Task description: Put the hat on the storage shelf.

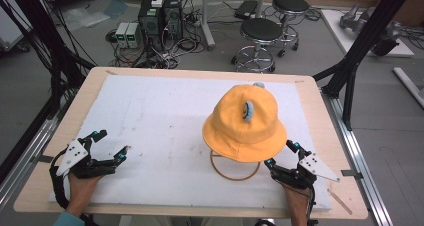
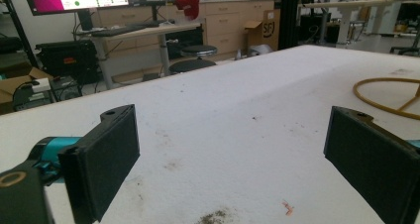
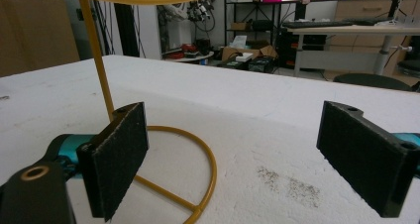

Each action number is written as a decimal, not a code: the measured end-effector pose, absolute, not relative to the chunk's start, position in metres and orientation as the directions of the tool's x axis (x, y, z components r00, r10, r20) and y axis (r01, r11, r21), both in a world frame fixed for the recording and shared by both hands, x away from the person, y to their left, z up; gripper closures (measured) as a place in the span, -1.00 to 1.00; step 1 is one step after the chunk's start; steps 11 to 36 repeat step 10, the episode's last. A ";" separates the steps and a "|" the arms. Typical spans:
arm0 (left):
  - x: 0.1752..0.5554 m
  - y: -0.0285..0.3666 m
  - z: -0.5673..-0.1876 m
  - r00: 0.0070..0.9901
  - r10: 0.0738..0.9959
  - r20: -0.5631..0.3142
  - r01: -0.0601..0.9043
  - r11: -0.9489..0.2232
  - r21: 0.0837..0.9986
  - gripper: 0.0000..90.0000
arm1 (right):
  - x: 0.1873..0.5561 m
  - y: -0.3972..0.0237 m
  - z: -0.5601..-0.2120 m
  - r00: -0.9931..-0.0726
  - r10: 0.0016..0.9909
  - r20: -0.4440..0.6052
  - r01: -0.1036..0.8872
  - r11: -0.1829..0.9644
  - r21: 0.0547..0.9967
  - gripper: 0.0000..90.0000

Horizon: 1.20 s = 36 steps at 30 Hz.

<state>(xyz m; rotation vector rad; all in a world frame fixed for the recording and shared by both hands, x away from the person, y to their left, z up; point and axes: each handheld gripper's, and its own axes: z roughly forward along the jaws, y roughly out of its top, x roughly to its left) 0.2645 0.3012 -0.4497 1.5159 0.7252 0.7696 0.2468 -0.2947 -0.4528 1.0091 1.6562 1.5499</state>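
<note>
Basically, yellow hat (image 1: 245,123) sits on its wire stand (image 1: 235,171) at 3 o'clock of the white-covered table (image 1: 150,121). Left gripper (image 1: 111,146) at 8 o'clock, fingers apart, empty. Right gripper (image 1: 280,154) at 5 o'clock just beside the stand, fingers apart, empty.

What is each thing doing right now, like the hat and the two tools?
Yellow hat: sitting up on its stand, off the table, not held.
Hat stand: upright, its ring base flat on the white mat.
Left tool: jaws wide open, holding nothing, low over the mat.
Right tool: jaws wide open, holding nothing, beside the stand's ring base.
White mat: lying flat, a bit stained.
</note>
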 end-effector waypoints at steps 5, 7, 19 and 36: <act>0.264 0.302 -0.452 0.585 0.809 0.057 -0.002 -0.068 0.998 -0.84 | 0.247 -0.295 -0.453 -0.495 0.868 0.046 0.103 0.006 0.995 -0.75; 0.263 0.303 -0.453 0.582 0.812 0.048 -0.002 -0.057 0.998 -0.84 | 0.247 -0.295 -0.453 -0.494 0.868 0.045 0.102 0.007 0.995 -0.75; 0.264 0.304 -0.453 0.578 0.815 0.037 0.008 -0.051 0.999 -0.84 | 0.247 -0.295 -0.453 -0.494 0.868 0.050 0.105 0.003 0.994 -0.75; 0.264 0.304 -0.453 0.578 0.815 0.037 0.008 -0.051 0.999 -0.84 | 0.247 -0.295 -0.453 -0.494 0.868 0.050 0.105 0.003 0.994 -0.75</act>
